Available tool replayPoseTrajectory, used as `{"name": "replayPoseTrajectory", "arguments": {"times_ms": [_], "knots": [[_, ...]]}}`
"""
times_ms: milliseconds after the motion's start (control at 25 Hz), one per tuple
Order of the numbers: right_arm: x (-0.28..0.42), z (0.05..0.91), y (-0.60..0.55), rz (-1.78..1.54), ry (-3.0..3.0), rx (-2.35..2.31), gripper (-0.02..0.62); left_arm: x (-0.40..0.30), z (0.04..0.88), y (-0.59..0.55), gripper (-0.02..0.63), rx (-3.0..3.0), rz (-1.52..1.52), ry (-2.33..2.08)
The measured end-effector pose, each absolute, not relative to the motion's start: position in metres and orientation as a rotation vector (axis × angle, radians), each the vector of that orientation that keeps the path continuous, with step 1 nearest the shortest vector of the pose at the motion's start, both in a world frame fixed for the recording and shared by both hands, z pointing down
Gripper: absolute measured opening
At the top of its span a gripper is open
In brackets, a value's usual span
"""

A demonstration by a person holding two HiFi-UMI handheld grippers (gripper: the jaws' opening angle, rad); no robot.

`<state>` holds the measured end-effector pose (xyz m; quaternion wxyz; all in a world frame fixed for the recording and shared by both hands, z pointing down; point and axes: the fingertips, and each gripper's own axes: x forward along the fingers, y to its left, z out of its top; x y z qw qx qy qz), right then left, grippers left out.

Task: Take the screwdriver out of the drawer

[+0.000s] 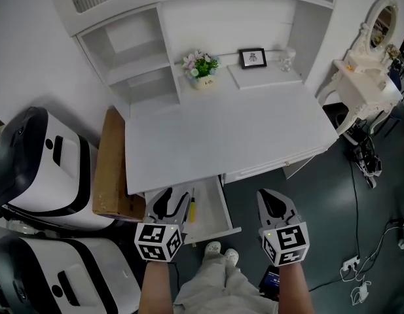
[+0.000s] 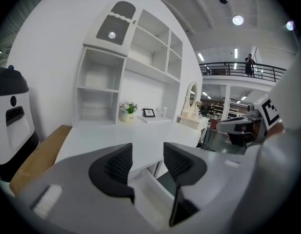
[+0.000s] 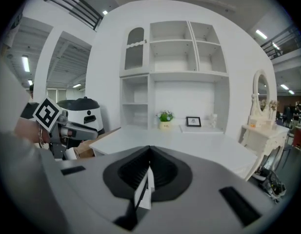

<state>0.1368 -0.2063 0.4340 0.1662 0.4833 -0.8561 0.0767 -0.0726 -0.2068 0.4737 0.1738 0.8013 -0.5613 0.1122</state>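
1. The white desk stands at 12 o'clock. At the back of its top are only a flower pot and a picture frame.
2. Its drawer is pulled out, and the yellow-handled screwdriver lies inside.
3. The left gripper hangs over the drawer with its jaws wide apart and empty. The screwdriver is just at its 3 o'clock.
4. The right gripper has its jaws pressed together, holding nothing.
5. A cardboard box is at 9 o'clock of the desk and a vanity table at 2 o'clock. The floor is dark.
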Motion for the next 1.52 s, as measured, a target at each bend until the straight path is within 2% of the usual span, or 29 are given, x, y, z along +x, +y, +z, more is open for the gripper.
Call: {"name": "replayPoseTrajectory", "arguments": {"times_ms": [440,1520], "knots": [[0.141,0.515,-0.191,0.411,-2.325,1.308,0.006,-0.066,0.569,-0.197,0.202,2.112,0.525,-1.421],[0.154,0.637,-0.221,0.693,-2.085,1.25,0.006,-0.078,0.753,-0.218,0.193,1.614,0.92,-1.135]]}}
